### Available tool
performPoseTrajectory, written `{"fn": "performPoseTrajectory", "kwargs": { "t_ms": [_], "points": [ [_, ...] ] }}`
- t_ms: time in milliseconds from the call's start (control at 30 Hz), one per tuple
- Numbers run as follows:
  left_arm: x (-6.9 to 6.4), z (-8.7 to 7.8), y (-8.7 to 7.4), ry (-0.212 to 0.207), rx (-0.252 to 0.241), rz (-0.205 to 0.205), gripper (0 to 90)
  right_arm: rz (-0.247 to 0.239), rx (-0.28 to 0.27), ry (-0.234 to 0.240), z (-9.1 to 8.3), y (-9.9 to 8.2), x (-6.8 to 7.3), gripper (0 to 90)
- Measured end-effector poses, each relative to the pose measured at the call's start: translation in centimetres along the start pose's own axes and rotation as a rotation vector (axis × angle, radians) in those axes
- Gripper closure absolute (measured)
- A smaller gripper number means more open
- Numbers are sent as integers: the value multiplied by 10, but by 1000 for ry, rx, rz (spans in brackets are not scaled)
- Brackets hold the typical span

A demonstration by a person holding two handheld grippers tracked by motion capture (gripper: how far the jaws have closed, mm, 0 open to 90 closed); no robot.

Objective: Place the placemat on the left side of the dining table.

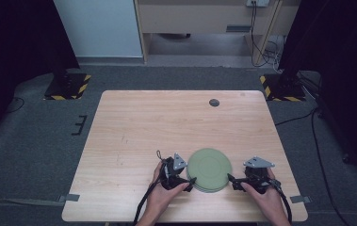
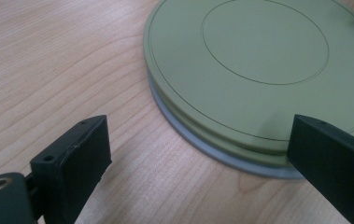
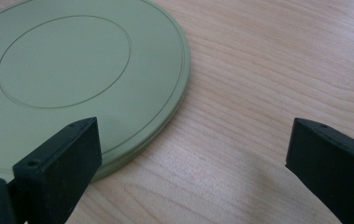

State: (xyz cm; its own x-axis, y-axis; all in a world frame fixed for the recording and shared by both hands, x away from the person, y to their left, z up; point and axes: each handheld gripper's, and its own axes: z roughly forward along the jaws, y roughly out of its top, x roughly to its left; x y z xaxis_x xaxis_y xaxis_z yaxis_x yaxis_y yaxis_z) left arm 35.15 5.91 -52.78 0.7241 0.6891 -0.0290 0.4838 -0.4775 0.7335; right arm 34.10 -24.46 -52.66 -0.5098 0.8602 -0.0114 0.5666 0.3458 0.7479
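The stack of plates [image 1: 209, 169] is sitting near the front edge of the table [image 1: 138, 127], a little right of the middle, and both claws are closing in on it from either side. The plates are lying upside down: the left claw view is showing a green plate [image 2: 258, 70] on top, with a raised ring on its base, a second green rim just under it, and a pale grey plate [image 2: 202, 147] peeking out at the very bottom, flat on the wood.

The left claw [image 1: 191, 181] is sitting at the stack's left edge, held in the person's left hand [image 1: 159, 193]. Its jaws are standing wide apart, one over the bare table and the other over the plate rim, pinching nothing.

The right claw [image 1: 230, 179] is sitting at the stack's right edge, gripped by the right hand [image 1: 268, 195]. In the right claw view its jaws are spread wide too, one hanging over the edge of the top plate and the other out over bare wood, and nothing is caught between them.

Farther back, a small dark round cap [image 1: 214, 102] is lying set into the table near its far edge, well apart from the plates. The table is standing on grey carpet [image 1: 30, 136].
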Motion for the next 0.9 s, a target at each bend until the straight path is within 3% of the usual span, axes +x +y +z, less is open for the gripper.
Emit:
{"fn": "performPoseTrajectory", "kwargs": {
  "t_ms": [133,300,600,900],
  "points": [
    [0,1,0,14,-5,-4,57,5,4,-29,4,3,2,20],
    [-2,0,1,30,-8,9,63,12,-1,-20,2,2,1,49],
    [-1,1,-1,30,-10,0,65,-8,9,-4,-2,-2,0,58],
    [2,2,2,18,-2,-5,68,5,7,-35,1,0,1,34]
  ]
}}
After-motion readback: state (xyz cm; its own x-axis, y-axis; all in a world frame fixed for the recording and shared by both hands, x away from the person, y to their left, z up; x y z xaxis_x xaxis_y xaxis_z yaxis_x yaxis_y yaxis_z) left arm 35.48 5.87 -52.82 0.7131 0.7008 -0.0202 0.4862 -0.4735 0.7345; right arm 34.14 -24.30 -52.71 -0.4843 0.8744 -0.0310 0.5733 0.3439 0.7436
